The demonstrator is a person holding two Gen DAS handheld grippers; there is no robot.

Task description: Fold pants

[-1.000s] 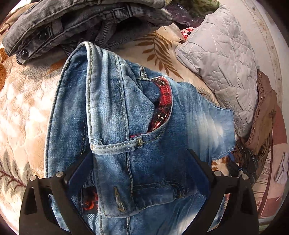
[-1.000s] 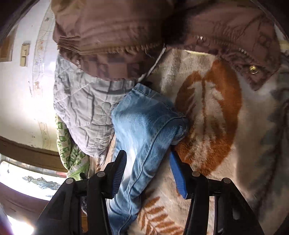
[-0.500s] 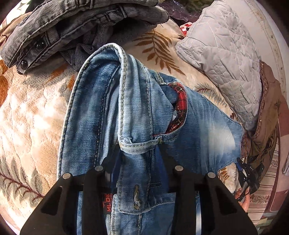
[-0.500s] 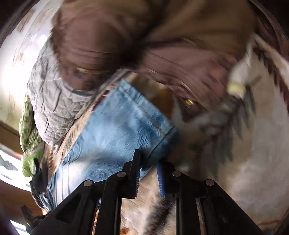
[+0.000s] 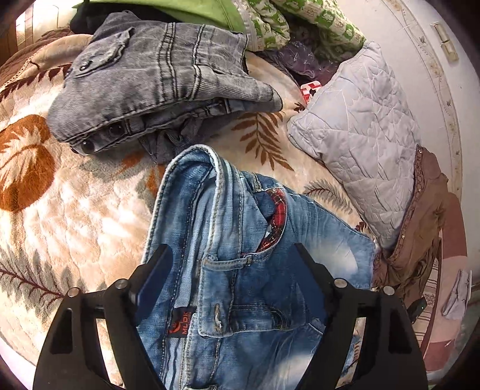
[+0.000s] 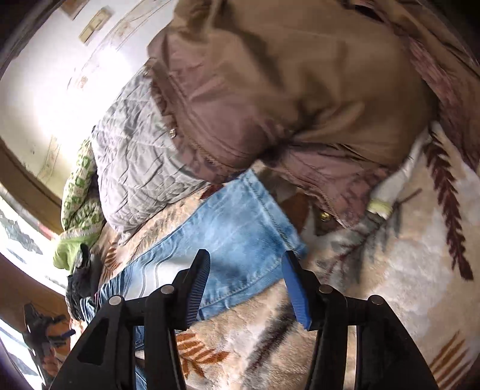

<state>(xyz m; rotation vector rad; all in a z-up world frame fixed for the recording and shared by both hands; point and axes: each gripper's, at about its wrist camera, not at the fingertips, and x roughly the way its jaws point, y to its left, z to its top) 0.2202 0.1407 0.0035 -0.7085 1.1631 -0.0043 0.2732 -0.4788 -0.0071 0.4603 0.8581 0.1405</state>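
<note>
1. I am working over a bed covered by a cream blanket with a leaf pattern; that blanket carries everything I see.
2. My left gripper points down at the waist end of the blue jeans. Its jaws are opening, standing wide on either side of the waistband, and the pads are off the denim.
3. The jeans lie on the blanket folded lengthwise, the waistband doubled over so a red plaid lining shows at the pocket. A small dark label with orange lettering sits near the left pad.
4. My right gripper hangs over the other end of the jeans, at the leg hem. Its jaws are opening too, and I see denim below the gap with neither blue pad pressing on it.
5. The hem end lies flat on the blanket, just beside a brown jacket that is heaped toward the blanket's far edge in the right view.
6. A grey quilted cushion lies beside the jeans, touching the brown jacket.
7. Beyond the waistband, apart from the blue pair, sits a folded pile of grey jeans.
8. Behind the grey pile, green and patterned cloth is bunched at the far edge of the bed.
9. The right view is somewhat blurred, so I cannot tell finer detail there.
</note>
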